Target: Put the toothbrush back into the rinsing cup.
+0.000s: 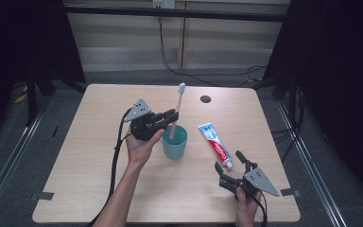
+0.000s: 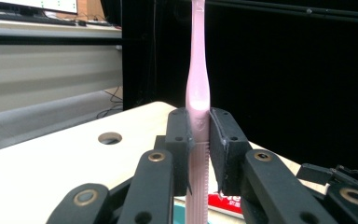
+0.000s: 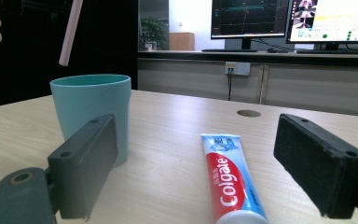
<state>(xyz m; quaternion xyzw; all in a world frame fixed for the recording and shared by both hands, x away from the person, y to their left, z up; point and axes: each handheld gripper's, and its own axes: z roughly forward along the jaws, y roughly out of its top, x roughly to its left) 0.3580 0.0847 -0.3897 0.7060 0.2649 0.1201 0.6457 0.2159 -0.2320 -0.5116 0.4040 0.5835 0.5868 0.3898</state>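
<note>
Wooden table, one cup, one toothpaste tube, left gripper clamping one toothbrush, right gripper agape

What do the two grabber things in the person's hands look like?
Both are black and blocky. The left gripper and right gripper each carry a grey three-cornered plate on top and trail a black cable. Each has two flat black jaws with dark pads and round rivets at the joints. The person's forearms are bare, with no sleeves in view.

Overhead, forward-down onto table; jaw-level close-ups along each gripper, sharing cup, toothpaste.
</note>
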